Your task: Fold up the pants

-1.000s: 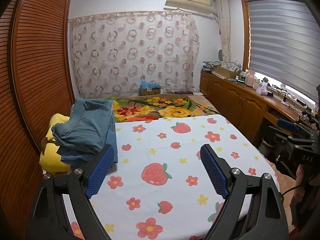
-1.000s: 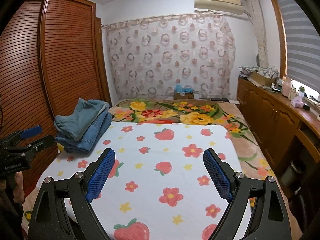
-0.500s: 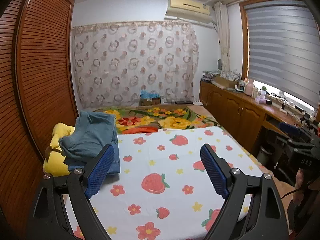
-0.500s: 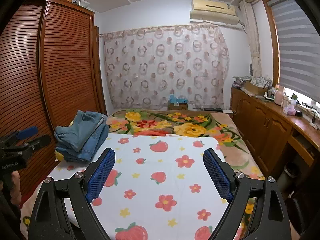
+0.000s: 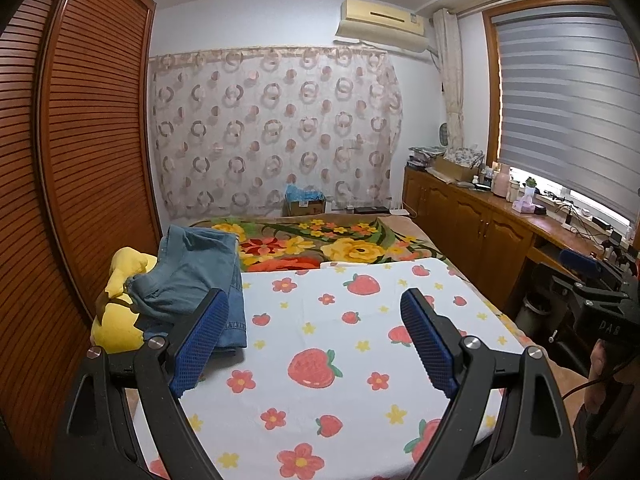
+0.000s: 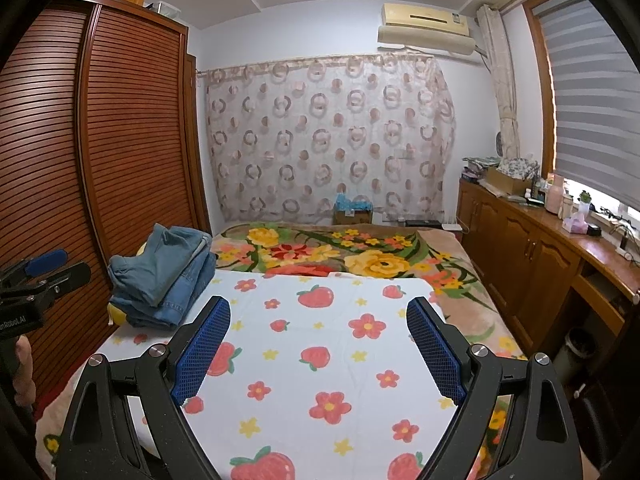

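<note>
Jeans (image 5: 192,280) heaped at bed's (image 5: 320,360) left edge, partly on yellow pillow (image 5: 118,320). Denim likely soft, floppy, fairly heavy; best pinched at waistband or hem. Left gripper (image 5: 310,338) and right gripper (image 6: 318,344): jaws apart, empty, short of the jeans.

Folded blue jeans stacked at the left edge of the bed

The jeans (image 5: 192,276) are light to mid blue denim, lying in a loose, rumpled stack of several layers rather than a flat neat fold. The top layer is paler and slumps toward the wardrobe side, while a darker hemmed edge hangs down at the front onto the strawberry-print sheet (image 5: 320,344). In the right wrist view the pile (image 6: 164,276) partly rests on a yellow cushion (image 5: 120,304) beneath it.
</note>
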The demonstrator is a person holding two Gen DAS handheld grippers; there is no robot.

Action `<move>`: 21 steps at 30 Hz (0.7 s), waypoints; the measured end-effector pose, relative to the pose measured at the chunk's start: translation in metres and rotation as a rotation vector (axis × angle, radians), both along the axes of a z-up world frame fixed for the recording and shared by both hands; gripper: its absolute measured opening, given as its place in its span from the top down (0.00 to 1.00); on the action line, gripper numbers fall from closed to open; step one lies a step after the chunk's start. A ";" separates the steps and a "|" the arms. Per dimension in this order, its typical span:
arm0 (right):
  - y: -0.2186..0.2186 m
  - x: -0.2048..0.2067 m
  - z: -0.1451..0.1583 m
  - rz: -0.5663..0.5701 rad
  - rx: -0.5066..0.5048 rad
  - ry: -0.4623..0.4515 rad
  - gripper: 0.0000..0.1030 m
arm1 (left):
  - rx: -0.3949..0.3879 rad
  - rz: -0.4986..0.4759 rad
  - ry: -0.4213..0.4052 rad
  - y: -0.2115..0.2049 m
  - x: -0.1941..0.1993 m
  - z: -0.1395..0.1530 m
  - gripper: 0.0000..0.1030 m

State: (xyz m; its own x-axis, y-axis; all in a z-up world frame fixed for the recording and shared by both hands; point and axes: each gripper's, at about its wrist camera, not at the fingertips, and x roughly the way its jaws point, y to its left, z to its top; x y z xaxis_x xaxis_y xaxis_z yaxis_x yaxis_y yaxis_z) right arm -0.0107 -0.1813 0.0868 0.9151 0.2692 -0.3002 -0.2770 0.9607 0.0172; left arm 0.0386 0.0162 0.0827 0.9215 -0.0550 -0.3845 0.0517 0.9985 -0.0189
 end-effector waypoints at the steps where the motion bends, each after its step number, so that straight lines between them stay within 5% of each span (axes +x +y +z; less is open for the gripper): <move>1: -0.001 -0.001 0.001 0.002 0.001 0.000 0.12 | 0.000 -0.001 0.001 0.001 -0.001 0.000 0.14; 21: -0.003 0.000 0.001 0.002 0.000 0.000 0.12 | -0.001 0.000 0.002 -0.001 0.001 0.002 0.14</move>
